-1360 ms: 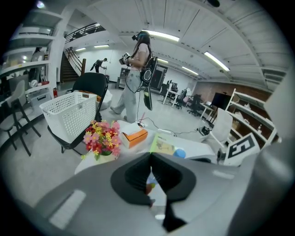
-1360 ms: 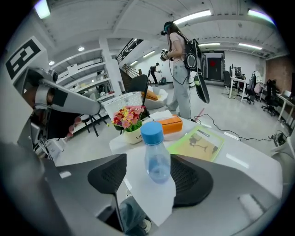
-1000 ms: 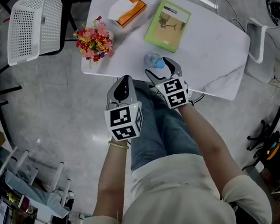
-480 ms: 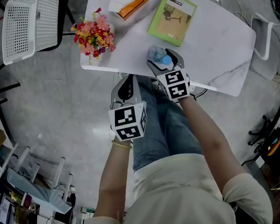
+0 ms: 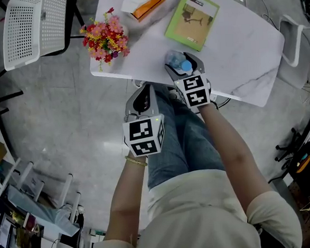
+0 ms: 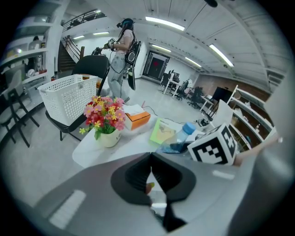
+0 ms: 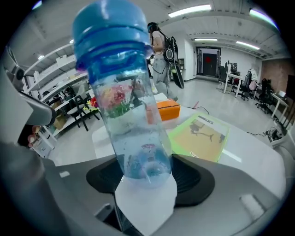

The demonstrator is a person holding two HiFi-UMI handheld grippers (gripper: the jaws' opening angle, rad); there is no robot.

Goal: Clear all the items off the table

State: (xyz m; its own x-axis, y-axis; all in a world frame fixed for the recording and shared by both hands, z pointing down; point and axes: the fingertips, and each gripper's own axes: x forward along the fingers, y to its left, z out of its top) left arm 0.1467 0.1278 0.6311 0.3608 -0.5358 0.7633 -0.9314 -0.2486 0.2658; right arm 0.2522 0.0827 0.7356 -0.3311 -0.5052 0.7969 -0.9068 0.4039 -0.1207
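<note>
The right gripper (image 5: 181,66) has come round the clear plastic bottle with a blue cap (image 7: 131,115) at the white table's (image 5: 234,51) near edge, its jaws just closing onto the base, so firm up that low grip before lifting, while the left gripper (image 5: 141,91) hangs pinched together and empty.

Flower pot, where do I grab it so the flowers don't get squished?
Grip the white pot round its belly, below the flowers. Come in level from the side facing the near edge of the table, since the blooms spread wider than the pot and cover it from above.
</note>
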